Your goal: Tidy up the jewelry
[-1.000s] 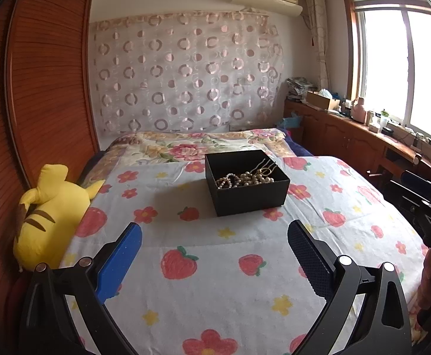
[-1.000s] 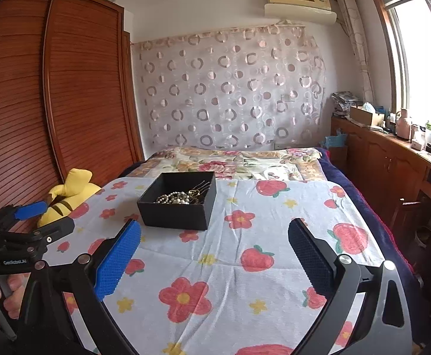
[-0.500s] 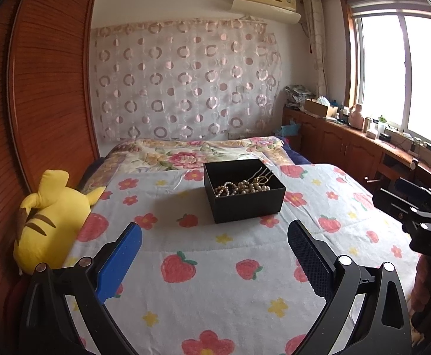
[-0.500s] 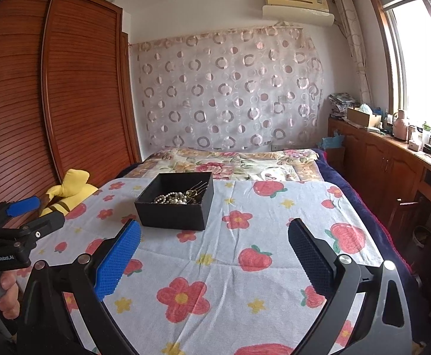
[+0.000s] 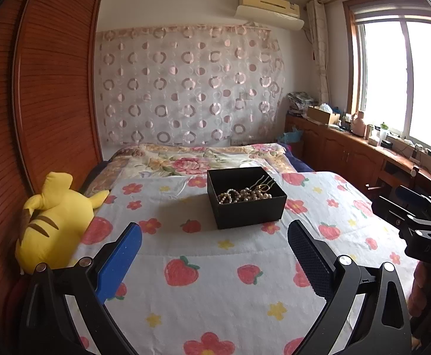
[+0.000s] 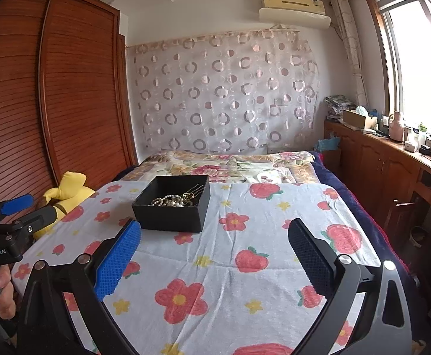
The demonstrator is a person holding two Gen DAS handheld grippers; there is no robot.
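Pearls (image 5: 245,196) lie tangled with a gold hairpin (image 5: 264,184) inside the black box (image 5: 246,204) on the strawberry bedspread (image 5: 215,266). We hold left gripper (image 5: 214,251) and right gripper (image 6: 214,250) spread, empty. We judge the strand light, limp, slippery; pinch its middle.

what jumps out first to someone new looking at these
An open black rectangular box sits mid-bed on the strawberry-and-flower printed sheet, holding a heap of pearl bead strands. A yellow plush toy lies at the bed's left edge by the wooden wardrobe.
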